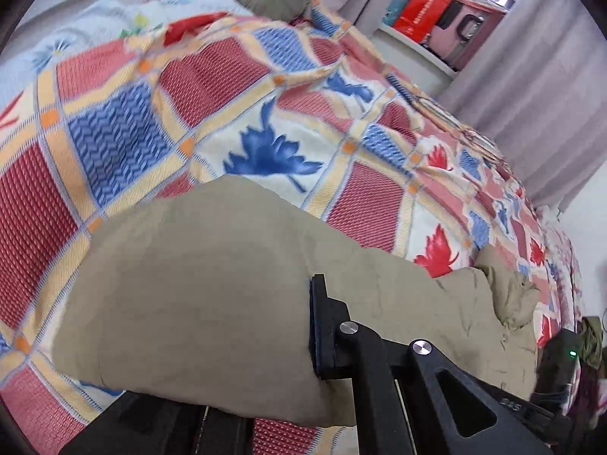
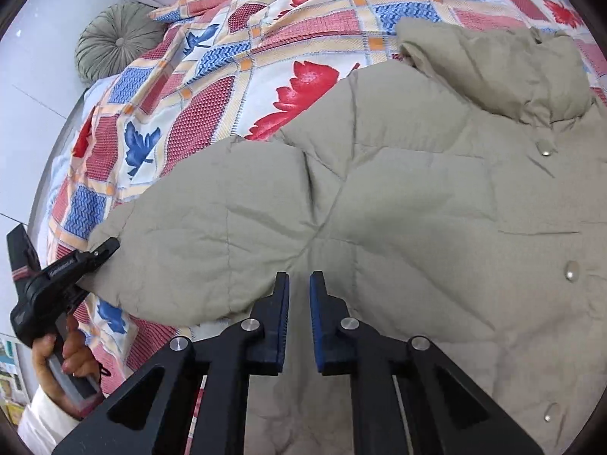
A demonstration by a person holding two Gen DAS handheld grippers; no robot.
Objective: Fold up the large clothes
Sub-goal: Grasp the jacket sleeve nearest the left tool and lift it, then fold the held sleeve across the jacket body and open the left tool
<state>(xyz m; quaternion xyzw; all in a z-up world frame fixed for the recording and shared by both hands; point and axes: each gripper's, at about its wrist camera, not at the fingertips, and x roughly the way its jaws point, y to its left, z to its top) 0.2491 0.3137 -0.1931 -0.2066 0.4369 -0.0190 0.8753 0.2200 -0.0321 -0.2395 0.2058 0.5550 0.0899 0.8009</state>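
Observation:
A large beige puffer jacket (image 2: 398, 197) lies spread on the bed, collar (image 2: 493, 64) at the far right, snap buttons (image 2: 571, 269) along its front. My left gripper (image 2: 98, 252) is shut on the end of the jacket's sleeve (image 2: 182, 250). In the left wrist view the sleeve (image 1: 197, 295) drapes over the left gripper (image 1: 303, 326) and hides one finger. My right gripper (image 2: 299, 322) hovers just above the jacket near the armpit, its jaws a small gap apart with nothing between them.
The bed carries a red, blue and cream patchwork blanket (image 2: 235, 87) with leaf prints. A round grey-green cushion (image 2: 117, 45) lies at the head of the bed. Curtains (image 1: 538, 94) and a shelf with bags (image 1: 428, 11) stand beyond the bed.

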